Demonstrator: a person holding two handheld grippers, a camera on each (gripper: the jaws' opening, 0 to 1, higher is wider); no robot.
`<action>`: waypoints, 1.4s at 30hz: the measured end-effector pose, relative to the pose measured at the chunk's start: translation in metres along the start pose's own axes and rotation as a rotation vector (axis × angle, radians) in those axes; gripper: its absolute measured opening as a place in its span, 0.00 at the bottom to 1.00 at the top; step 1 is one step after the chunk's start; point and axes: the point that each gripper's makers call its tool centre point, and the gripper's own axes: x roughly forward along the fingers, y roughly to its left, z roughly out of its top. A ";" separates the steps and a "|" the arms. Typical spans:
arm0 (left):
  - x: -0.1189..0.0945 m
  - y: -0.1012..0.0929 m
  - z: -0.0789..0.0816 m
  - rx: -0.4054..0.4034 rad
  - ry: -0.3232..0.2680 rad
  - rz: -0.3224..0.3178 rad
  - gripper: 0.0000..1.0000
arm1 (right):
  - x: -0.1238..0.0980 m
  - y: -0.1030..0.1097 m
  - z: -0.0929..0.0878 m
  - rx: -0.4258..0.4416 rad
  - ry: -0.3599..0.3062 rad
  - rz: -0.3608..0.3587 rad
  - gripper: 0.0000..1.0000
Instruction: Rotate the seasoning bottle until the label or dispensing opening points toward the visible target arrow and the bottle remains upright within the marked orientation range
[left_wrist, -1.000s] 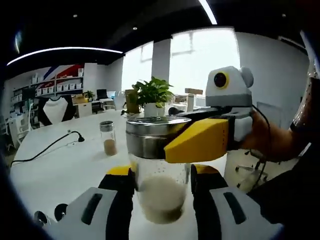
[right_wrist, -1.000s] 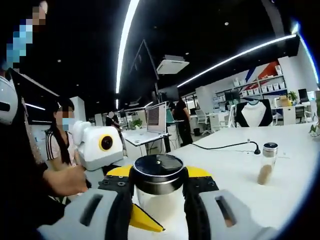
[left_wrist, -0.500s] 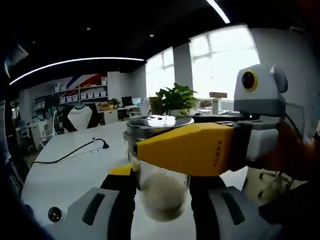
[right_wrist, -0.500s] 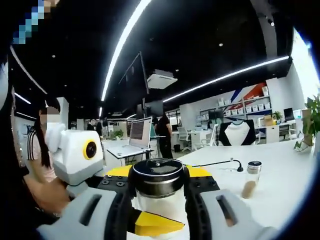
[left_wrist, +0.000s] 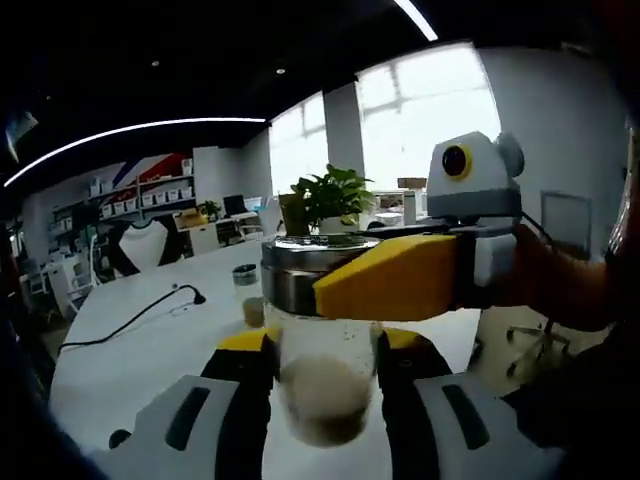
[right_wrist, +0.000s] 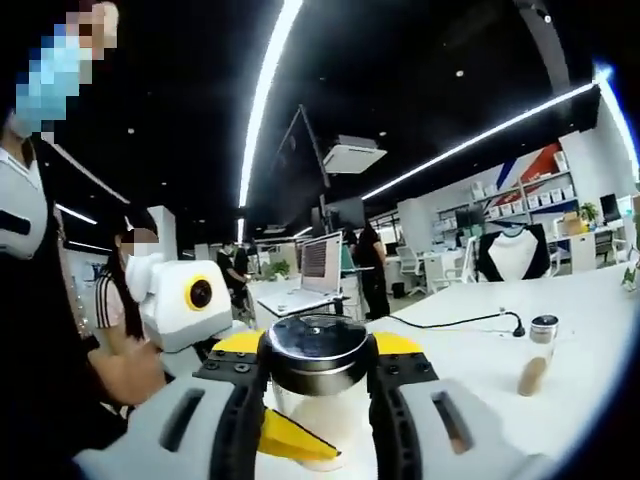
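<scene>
White table (left_wrist: 140, 350), unlabelled seasoning bottle (left_wrist: 322, 370)

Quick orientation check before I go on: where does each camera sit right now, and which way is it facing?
Left gripper view: rides the left gripper, looking along its jaws, which clamp the seasoning bottle by its glass body, toward windows and a potted plant; the right gripper enters from the right, on the lid.
Right gripper view: rides the right gripper, jaws on the bottle's lid, facing office desks and people; the left gripper and a hand show at left.
Shared: the held bottle, a second small bottle, the white table.
</scene>
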 end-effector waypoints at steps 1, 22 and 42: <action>-0.001 -0.002 0.002 0.004 -0.007 -0.025 0.44 | -0.001 0.003 0.002 0.013 -0.004 0.037 0.36; 0.006 0.014 0.003 -0.012 0.008 0.173 0.43 | 0.011 -0.009 0.005 -0.146 -0.015 -0.194 0.38; -0.006 0.004 0.019 0.044 -0.031 0.072 0.43 | 0.003 -0.004 0.019 -0.084 -0.018 0.018 0.36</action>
